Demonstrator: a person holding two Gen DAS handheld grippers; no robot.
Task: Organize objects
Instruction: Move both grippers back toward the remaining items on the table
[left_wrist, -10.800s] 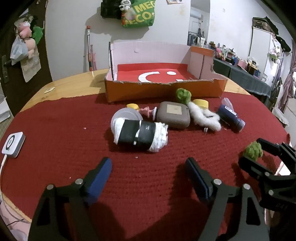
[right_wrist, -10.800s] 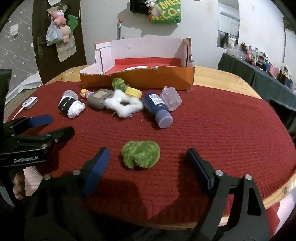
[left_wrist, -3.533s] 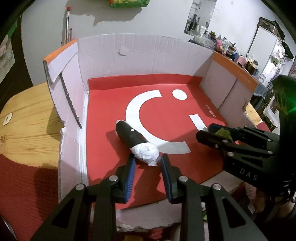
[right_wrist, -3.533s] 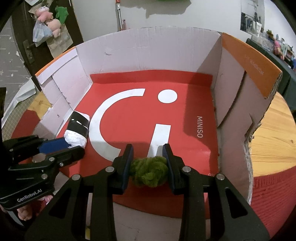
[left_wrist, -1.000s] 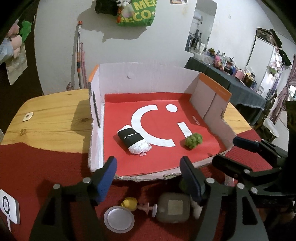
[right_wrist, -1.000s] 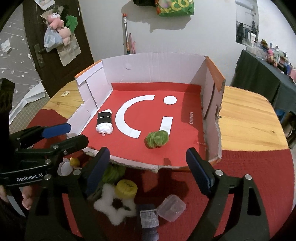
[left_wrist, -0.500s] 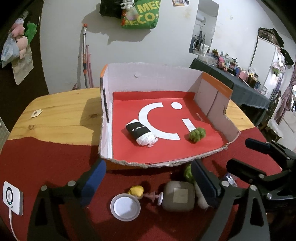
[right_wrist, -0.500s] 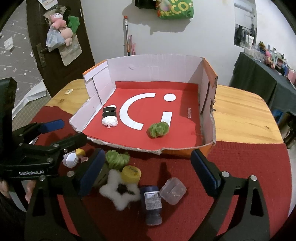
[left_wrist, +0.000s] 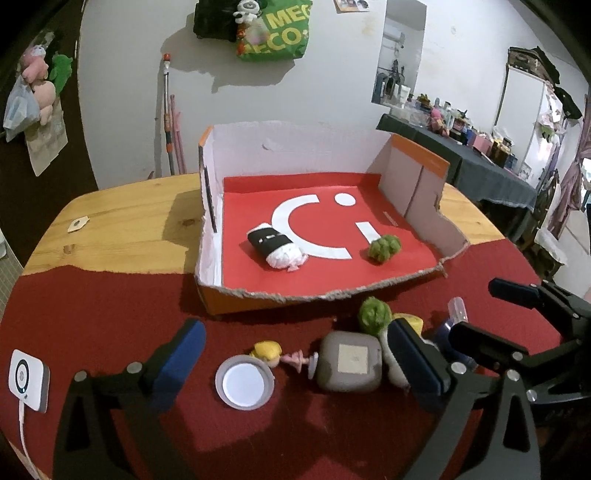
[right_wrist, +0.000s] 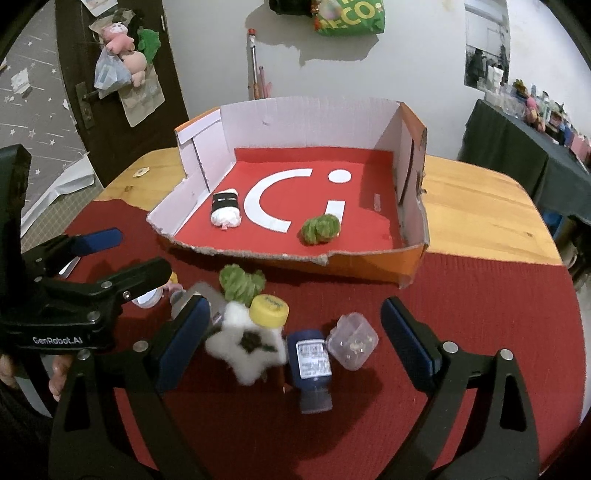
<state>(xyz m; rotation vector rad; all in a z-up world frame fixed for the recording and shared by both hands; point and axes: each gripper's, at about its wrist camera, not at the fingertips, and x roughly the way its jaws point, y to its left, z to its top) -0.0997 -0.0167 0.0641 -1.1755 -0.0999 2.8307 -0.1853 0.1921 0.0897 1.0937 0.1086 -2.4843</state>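
Note:
An open cardboard box with a red floor holds a black-and-white roll and a green pom-pom. On the red cloth in front lie a grey case, a white lid, a small yellow-and-pink figure, a second green pom-pom, a white fluffy star, a yellow cap, a blue bottle and a clear small box. My left gripper is open and empty above the lid and case. My right gripper is open and empty above the star and bottle.
A white charger pad with a cable lies at the cloth's left edge. Bare wooden tabletop flanks the box. A wall stands behind the table, and a cluttered dark side table is at the right.
Both grippers have pulled back from the box toward the front of the table. More of the loose objects on the cloth now show between the fingers. The roll and pom-pom lie still in the box.

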